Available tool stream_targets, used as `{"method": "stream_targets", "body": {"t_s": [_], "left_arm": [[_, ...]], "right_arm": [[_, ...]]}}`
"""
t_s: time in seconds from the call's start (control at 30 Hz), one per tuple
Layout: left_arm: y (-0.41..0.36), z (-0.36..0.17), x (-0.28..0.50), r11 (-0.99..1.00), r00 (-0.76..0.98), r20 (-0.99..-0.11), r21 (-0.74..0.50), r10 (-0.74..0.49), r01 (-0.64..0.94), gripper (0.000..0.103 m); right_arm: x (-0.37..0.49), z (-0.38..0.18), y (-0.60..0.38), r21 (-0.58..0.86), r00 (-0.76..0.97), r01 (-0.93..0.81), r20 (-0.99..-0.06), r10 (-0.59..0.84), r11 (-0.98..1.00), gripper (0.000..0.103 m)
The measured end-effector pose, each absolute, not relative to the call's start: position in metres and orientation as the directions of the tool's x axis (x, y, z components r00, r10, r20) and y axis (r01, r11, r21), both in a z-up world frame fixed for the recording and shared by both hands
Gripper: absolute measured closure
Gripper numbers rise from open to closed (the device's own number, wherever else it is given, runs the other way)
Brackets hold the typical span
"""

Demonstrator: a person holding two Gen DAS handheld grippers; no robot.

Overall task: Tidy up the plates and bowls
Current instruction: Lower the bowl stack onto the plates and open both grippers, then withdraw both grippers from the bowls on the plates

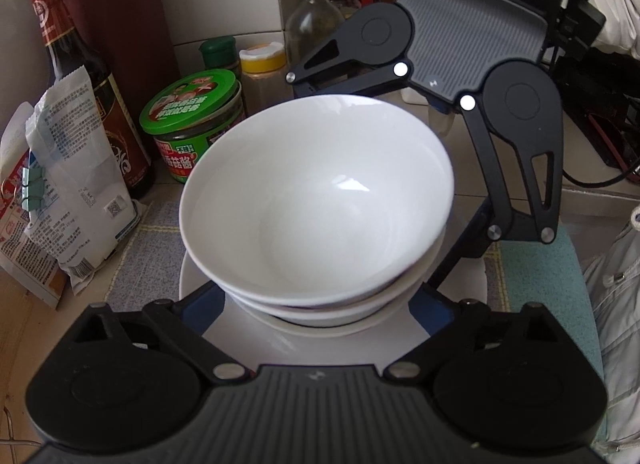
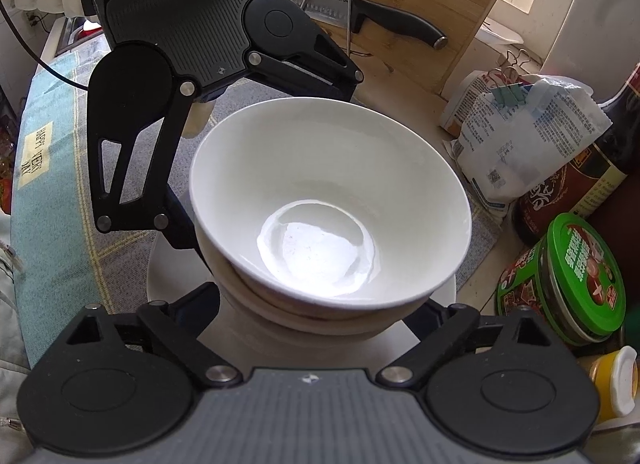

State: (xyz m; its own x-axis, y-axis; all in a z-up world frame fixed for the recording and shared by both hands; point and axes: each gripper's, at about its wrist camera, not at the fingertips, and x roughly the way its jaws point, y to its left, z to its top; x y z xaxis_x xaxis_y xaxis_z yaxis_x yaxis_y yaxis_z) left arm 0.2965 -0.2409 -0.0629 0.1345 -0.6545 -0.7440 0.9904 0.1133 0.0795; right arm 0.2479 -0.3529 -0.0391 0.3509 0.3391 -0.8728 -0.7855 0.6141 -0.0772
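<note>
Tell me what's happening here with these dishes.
A person holds a gripper in each hand around a stack of white bowls nested on a white plate, which sits on a placemat among condiment jars. The left gripper and right gripper both stand open on either side of the stack, not pressing on it.

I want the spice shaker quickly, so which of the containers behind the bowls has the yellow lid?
The small shaker jar, holding tan powder, beside the green-capped jar and behind the wide green-lidded tub. The clear bottle has a red cap.
</note>
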Motion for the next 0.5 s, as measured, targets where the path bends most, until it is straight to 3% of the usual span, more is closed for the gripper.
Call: {"method": "stream_targets", "body": {"t_s": [0.23,0.4,0.5], "left_arm": [[-0.222,-0.058,0.276,0.235,0.270,-0.688,0.146,-0.674,0.961,0.005],[-0.196,-0.040,0.251,0.406,0.433,-0.568,0.182,-0.699,0.895,0.005],[-0.183,-0.031,0.241,0.510,0.504,-0.513,0.142,-0.694,0.848,0.004]], "right_arm": [[0.241,-0.030,-0.354,-0.128,0.398,-0.773,-0.861,0.318,0.621,0.000],[0.226,-0.020,-0.360,-0.173,0.450,-0.722,-0.853,0.265,0.670,0.000],[0.214,-0.012,-0.358,-0.185,0.490,-0.629,-0.849,0.200,0.755,0.000]]}}
